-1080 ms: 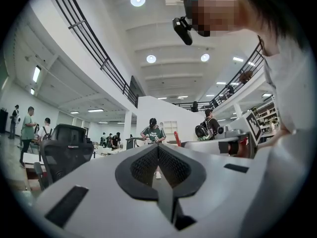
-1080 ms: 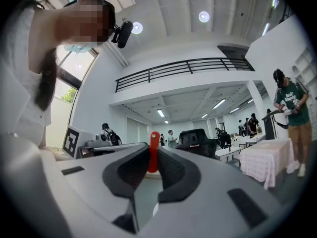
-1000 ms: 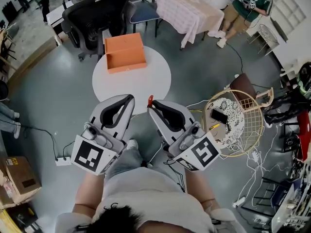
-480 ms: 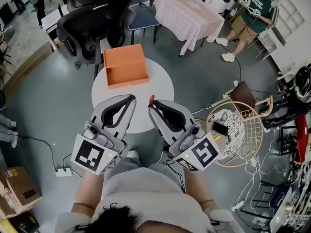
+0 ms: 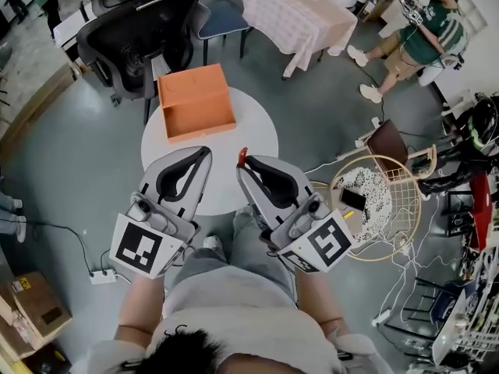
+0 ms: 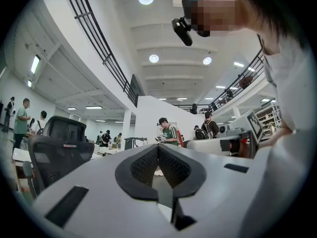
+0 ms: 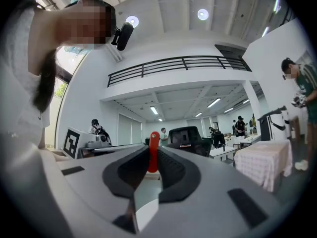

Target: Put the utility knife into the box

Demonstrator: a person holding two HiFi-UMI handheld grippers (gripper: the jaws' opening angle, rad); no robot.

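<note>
In the head view an open orange box [image 5: 195,101] stands on the far part of a round white table [image 5: 248,135]. My right gripper [image 5: 241,167] is held above the table's near edge, shut on a red utility knife [image 5: 242,157] whose end pokes out past the tips. The right gripper view shows the red knife [image 7: 154,152] upright between the jaws of that gripper [image 7: 152,158]. My left gripper [image 5: 207,152] is beside it, shut and holding nothing. Its own view shows the pads of the left gripper [image 6: 158,148] meeting.
Black office chairs [image 5: 132,41] stand behind the table. A cloth-covered table [image 5: 292,12] is at the back, with a person in green [image 5: 425,31] beyond it. A round wire basket [image 5: 378,201] holding a phone and floor cables lie to the right; a power strip [image 5: 101,276] lies left.
The table and the orange box have slid a little down and left in the head view. Both grippers keep their pose, and the knife stays in the right one.
</note>
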